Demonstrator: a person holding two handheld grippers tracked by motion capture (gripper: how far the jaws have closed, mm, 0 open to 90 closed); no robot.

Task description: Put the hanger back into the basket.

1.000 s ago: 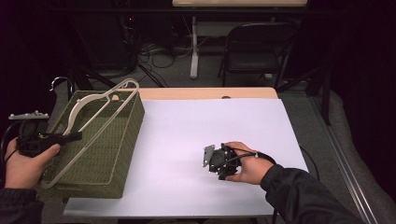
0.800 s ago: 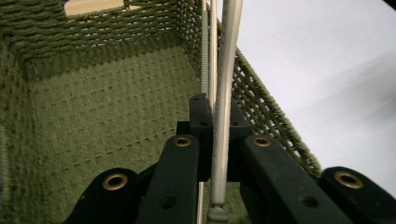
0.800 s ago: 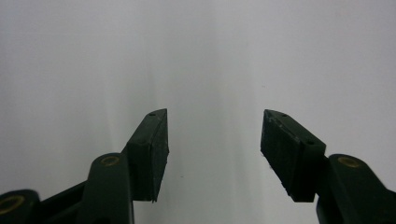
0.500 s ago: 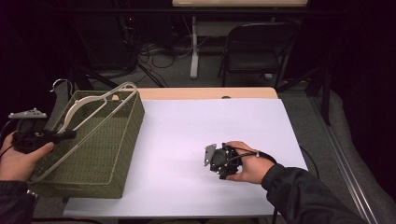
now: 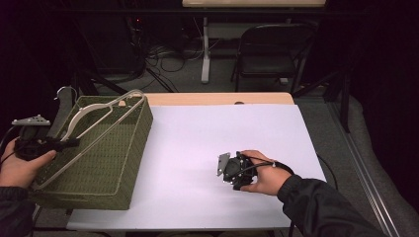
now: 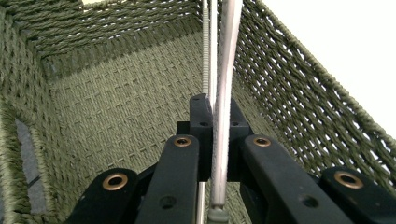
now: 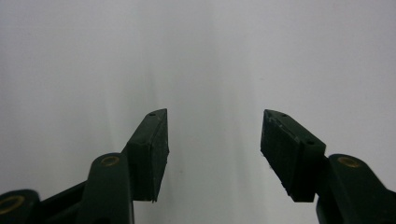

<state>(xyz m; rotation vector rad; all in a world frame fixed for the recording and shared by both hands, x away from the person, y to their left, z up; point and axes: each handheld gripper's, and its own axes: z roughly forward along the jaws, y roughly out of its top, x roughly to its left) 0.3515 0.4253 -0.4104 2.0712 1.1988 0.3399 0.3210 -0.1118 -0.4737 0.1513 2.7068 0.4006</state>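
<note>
Left gripper (image 5: 34,143): held at the left edge of the tabletop (image 5: 207,148), over the near-left rim of the woven basket (image 5: 118,163). In the left gripper view its jaws are pressed together on the thin bars of a pale clothes hanger (image 6: 223,93), which run up between them toward the basket's far wall.

Clothes hanger (image 5: 91,123): in the high view it lies slantwise across the open top of the basket, its shoulder end near the far right corner and its long bars running down toward the left gripper. A second pale bar lies close alongside it; whether this belongs to the same hanger cannot be told.

Woven basket: olive green, rectangular, set on the left part of the tabletop and overhanging its left edge. The interior seen in the left gripper view (image 6: 116,107) shows bare weave.

Right gripper (image 5: 232,169): rests on the white tabletop, near the front right, well apart from the basket. Its jaws stand wide apart with bare tabletop (image 7: 210,56) between them.
</note>
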